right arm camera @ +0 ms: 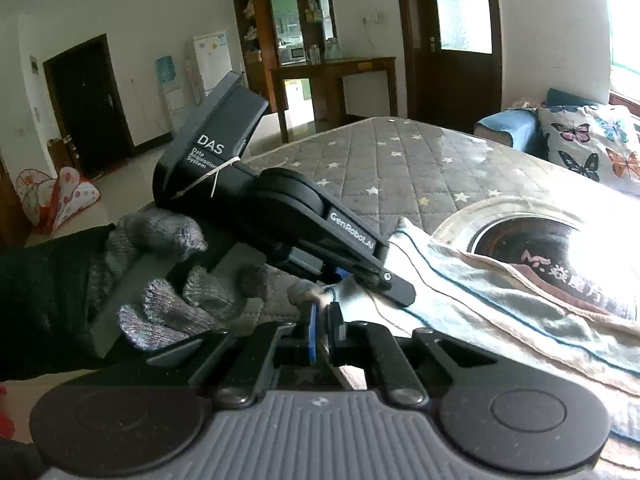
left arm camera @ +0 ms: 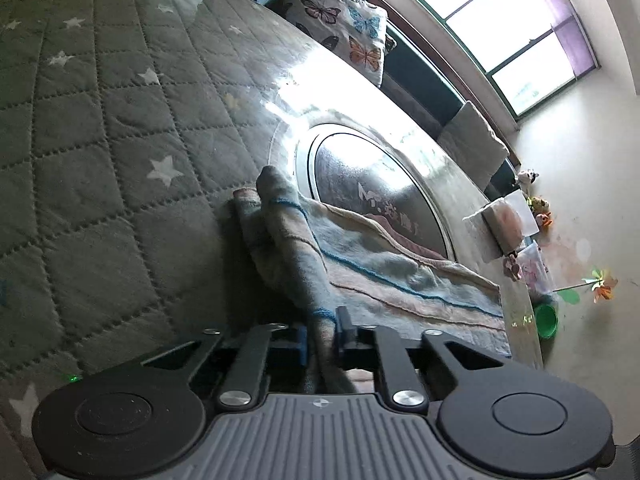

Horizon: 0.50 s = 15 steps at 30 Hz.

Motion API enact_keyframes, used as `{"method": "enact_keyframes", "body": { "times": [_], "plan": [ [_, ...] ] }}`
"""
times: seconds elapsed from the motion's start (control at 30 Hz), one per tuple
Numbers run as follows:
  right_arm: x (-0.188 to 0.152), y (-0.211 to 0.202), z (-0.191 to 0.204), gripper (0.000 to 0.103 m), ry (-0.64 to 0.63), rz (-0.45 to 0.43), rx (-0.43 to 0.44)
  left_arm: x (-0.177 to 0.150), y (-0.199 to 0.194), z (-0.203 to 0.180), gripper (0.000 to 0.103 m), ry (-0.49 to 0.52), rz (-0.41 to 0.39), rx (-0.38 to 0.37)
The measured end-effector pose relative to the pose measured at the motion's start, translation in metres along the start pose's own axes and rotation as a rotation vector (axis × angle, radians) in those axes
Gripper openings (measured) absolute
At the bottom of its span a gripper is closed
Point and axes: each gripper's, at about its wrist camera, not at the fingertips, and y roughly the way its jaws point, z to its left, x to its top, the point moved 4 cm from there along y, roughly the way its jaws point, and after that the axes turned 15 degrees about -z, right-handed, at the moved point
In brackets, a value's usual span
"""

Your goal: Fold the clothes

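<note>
A pale striped cloth (left arm camera: 384, 276) with blue and pink lines lies on a quilted grey table cover with white stars (left arm camera: 100, 152). My left gripper (left arm camera: 322, 340) is shut on a raised fold of the cloth, which stands up between its fingers. In the right wrist view my right gripper (right arm camera: 326, 334) is shut on the cloth's near edge (right arm camera: 500, 312), right beside the left gripper's body (right arm camera: 288, 216), which a grey-gloved hand (right arm camera: 168, 280) holds.
A round glass turntable (left arm camera: 376, 192) sits on the table just beyond the cloth. A butterfly cushion (left arm camera: 340, 28) and a sofa lie past the far edge. A tissue box (left arm camera: 504, 220) and toys stand at the right end.
</note>
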Motion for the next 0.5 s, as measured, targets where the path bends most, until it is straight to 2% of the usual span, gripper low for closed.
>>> {"method": "enact_keyframes", "body": {
  "times": [0.1,0.17,0.37,0.5],
  "plan": [
    [0.0,-0.01,-0.012,0.011,0.018,-0.018,-0.021,0.002,-0.004,-0.001,0.011,-0.002,-0.007,-0.001],
    [-0.003,-0.017,-0.026,0.014,0.027,-0.027,-0.066,0.003,-0.005,-0.002,0.011,-0.001,-0.01,-0.002],
    [-0.025,-0.016,-0.094,0.015,0.024,0.03,-0.32,0.005,-0.01,-0.01,0.011,0.011,-0.022,-0.006],
    [-0.037,-0.005,-0.132,0.016,0.031,0.065,-0.423,0.007,-0.013,-0.014,0.011,0.021,-0.025,-0.004]
  ]
}}
